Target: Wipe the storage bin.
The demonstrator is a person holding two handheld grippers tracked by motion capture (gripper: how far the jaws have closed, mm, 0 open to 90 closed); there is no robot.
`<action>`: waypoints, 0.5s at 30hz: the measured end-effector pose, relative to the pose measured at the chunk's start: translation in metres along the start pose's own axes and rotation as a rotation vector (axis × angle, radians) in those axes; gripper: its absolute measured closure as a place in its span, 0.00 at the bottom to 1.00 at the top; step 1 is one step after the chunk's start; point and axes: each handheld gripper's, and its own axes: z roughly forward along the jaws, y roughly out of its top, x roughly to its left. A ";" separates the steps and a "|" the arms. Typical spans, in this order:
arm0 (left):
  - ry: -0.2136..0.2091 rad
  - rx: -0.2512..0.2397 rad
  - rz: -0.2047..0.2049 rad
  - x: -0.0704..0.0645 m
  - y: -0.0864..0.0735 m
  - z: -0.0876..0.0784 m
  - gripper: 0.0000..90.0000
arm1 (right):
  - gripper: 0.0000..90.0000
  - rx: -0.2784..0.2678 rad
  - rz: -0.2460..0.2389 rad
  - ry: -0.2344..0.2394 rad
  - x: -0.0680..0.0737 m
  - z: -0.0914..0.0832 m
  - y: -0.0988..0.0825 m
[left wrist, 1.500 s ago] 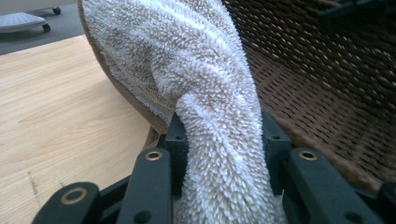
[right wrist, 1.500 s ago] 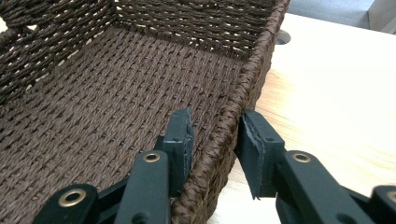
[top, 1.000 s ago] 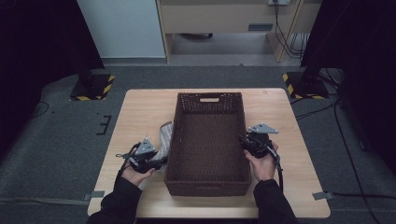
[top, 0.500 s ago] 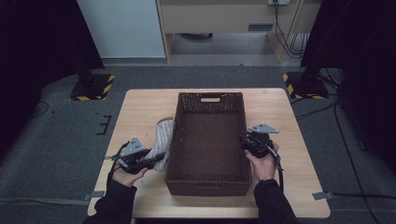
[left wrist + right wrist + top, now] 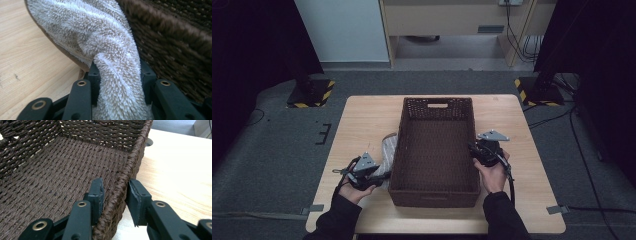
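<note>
While the brown woven basket [image 5: 434,145] stands lengthwise in the middle of the wooden worktop [image 5: 362,120], a fluffy beige towel [image 5: 105,47] is held by the left tongs [image 5: 379,176] just beside the basket's left wall. In the left gripper view, a bunched fold of the towel is seen pinched between the two black jaws, which are closed on it, and the rest of the cloth is draped against the wicker side and over the worktop. The right tongs [image 5: 115,195] are set astride the basket's right rim: one jaw is placed inside the wall, the other outside, and the braided edge is gripped between the pads. In the high view, the right tongs [image 5: 477,151] are seen at about the middle of that wall's length.
</note>
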 end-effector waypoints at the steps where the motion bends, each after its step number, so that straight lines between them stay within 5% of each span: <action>1: 0.003 0.021 0.008 -0.001 -0.002 0.003 0.70 | 0.74 0.000 0.000 -0.001 0.000 0.000 0.000; 4: 0.018 0.080 0.027 -0.005 -0.010 0.013 0.70 | 0.74 0.000 -0.003 0.002 0.000 0.000 0.000; 8: 0.011 0.069 0.001 -0.001 -0.010 0.007 0.70 | 0.71 -0.012 0.012 0.023 -0.003 0.000 -0.001; 15: 0.018 -0.073 -0.051 0.008 -0.002 -0.027 0.70 | 0.56 -0.064 -0.007 0.053 -0.004 -0.013 0.002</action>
